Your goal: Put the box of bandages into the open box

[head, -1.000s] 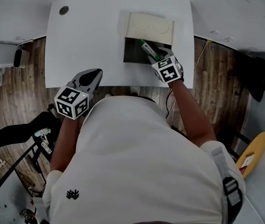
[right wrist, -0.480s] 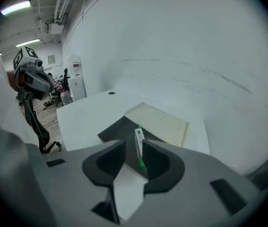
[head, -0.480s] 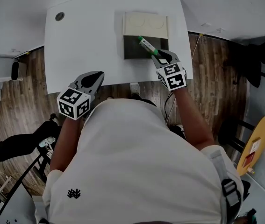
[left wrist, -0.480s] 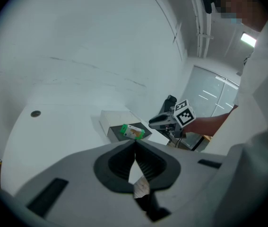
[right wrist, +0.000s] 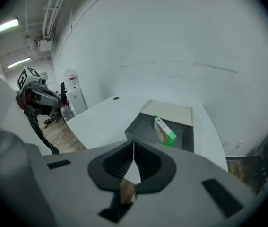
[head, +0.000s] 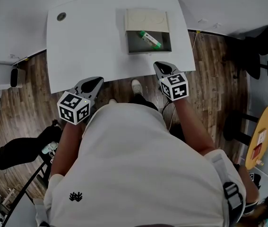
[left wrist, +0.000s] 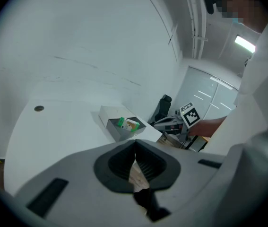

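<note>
- While both claws hang at the near edge of the white table (head: 91, 37), the box of bandages (head: 151, 39) lies inside the open box (head: 134, 49), free of either claw.
- Seen from the head view, the open box sits toward the table's 1 o'clock corner, a dark tray with its pale lid (head: 147, 20) folded back at the tray's 12 o'clock side.
- The box of bandages, white with green ends, rests slantwise on the tray floor, its long axis running from 10 o'clock to 4 o'clock.
- The right claw (head: 158, 64) is at about 5 o'clock from the open box, near it but apart. In the right gripper view its jaws meet edge to edge with nothing between them, so the right claw is closed and empty.
- The left claw (head: 97, 80) is at the table's 7 o'clock edge, well apart from the open box. The left gripper view shows its jaws pressed together, closed on nothing.
- A small round grommet (head: 61, 16) sits in the table's 10 o'clock corner.
- Wood floor (head: 20, 103) shows around the table.
</note>
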`<action>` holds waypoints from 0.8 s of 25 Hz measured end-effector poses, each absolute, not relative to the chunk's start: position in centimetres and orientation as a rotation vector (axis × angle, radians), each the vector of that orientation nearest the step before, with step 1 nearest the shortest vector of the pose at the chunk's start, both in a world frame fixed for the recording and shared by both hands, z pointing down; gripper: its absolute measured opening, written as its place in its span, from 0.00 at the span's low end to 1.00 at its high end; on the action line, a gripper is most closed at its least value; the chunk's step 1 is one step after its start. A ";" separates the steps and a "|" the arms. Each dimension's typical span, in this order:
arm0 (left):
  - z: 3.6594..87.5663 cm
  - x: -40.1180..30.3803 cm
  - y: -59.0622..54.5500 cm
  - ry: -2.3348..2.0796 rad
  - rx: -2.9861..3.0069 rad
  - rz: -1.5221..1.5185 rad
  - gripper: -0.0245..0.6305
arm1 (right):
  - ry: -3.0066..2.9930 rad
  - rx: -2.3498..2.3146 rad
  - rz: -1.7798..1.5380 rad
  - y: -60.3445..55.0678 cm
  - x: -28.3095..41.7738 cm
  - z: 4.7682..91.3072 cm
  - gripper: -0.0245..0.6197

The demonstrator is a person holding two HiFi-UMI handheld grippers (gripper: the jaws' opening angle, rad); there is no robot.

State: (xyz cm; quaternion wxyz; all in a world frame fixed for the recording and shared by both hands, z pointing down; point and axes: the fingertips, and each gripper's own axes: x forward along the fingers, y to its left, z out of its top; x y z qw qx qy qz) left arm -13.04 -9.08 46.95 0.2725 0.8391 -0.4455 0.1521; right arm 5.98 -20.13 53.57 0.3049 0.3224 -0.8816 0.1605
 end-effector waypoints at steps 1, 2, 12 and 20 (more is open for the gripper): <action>47.0 -13.2 -8.6 -1.192 2.263 0.409 0.05 | -2.338 0.854 0.436 -19.2 5.8 53.5 0.05; 47.1 -13.2 -8.0 -1.185 2.266 0.407 0.05 | -2.341 0.854 0.444 -18.3 5.6 53.5 0.05; 48.2 -12.5 -4.3 -1.087 2.310 0.400 0.05 | -2.371 0.867 0.482 -10.6 4.3 52.9 0.05; 48.2 -12.0 -3.4 -1.043 2.341 0.393 0.05 | -2.378 0.894 0.476 -8.3 4.3 52.1 0.05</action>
